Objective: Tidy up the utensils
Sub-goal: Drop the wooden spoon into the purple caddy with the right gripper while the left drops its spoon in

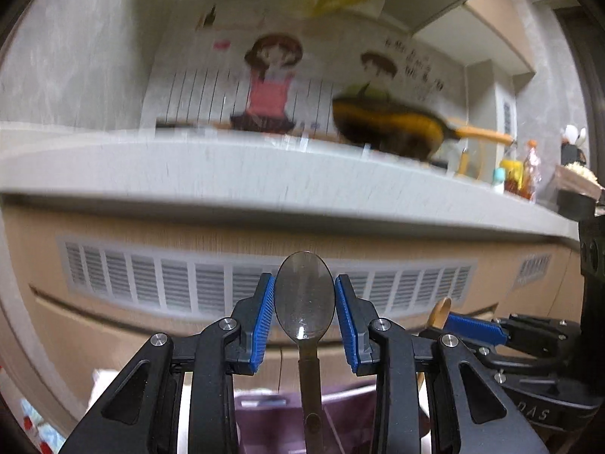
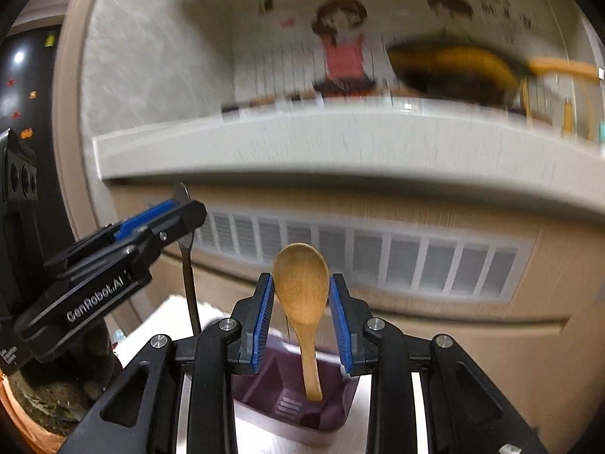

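My left gripper (image 1: 304, 302) is shut on a metal spoon (image 1: 304, 295), bowl up, handle hanging down over a purple utensil holder (image 1: 351, 412). My right gripper (image 2: 301, 308) is shut on a wooden spoon (image 2: 301, 283), bowl up, its handle tip reaching into the purple utensil holder (image 2: 332, 408) below. In the right wrist view the left gripper (image 2: 177, 213) shows at the left, holding the metal spoon (image 2: 189, 283). In the left wrist view the right gripper (image 1: 457, 325) shows at the right with the wooden spoon (image 1: 440, 312).
A grey kitchen counter (image 1: 264, 174) runs across ahead, above a beige cabinet front with a white vent grille (image 1: 227, 283). A dark pan with a wooden handle (image 1: 393, 128) and bottles (image 1: 518, 178) stand on it. The background is motion-blurred.
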Demonstrator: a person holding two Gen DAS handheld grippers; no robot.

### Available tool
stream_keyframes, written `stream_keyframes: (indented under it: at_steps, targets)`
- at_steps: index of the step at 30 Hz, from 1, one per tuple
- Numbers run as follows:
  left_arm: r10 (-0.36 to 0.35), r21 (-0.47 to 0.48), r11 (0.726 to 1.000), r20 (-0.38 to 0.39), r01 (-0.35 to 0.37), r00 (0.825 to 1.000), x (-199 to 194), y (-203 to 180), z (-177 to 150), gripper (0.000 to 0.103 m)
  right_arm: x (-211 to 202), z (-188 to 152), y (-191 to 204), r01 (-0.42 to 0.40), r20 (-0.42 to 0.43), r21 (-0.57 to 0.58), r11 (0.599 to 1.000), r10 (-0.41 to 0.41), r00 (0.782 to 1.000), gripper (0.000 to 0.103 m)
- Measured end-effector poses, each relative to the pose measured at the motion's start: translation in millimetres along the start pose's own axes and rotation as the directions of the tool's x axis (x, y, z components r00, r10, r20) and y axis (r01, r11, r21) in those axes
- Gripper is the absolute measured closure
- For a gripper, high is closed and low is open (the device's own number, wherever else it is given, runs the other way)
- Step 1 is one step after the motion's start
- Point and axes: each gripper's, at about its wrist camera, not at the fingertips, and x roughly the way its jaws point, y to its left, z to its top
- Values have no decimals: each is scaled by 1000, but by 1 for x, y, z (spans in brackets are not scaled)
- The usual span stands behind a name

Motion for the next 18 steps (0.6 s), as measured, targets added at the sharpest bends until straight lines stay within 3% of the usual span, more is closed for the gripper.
stream_keyframes:
  at_steps: [2, 4, 5, 6, 8, 12, 15, 18]
  targets:
    - [-3, -29, 1000, -56, 1, 998, 17, 5, -12, 68, 13, -10, -2, -5, -40, 18, 1000, 5, 999, 75]
    - [-18, -65, 998, -129, 10, 992, 30, 11, -24, 56, 27, -22, -5, -23, -101, 38, 999, 26, 995, 75]
    - [-30, -88, 996, -164, 16, 986, 36, 14, -31, 43, 33, -28, -6, -32, -122, 48, 998, 38, 992, 73]
    - [-45, -108, 994, -193, 24, 980, 40, 17, -37, 39, 38, -33, -8, -36, -141, 57, 998, 43, 989, 72]
    - [-41, -116, 993, -227, 14, 973, 41, 21, -46, 39, 41, -42, -11, -20, -165, 67, 998, 31, 986, 61]
    - [-29, -122, 993, -240, 0, 970, 21, 29, -56, 39, 28, -55, -13, 5, -171, 72, 997, 7, 985, 57]
    - [-22, -114, 993, -250, -7, 968, 1, 34, -63, 39, 11, -67, -13, 35, -174, 61, 998, -24, 985, 45]
    - [-39, -78, 997, -302, 16, 953, -19, 31, -78, 39, -5, -84, -9, 45, -205, 52, 998, -33, 978, 40]
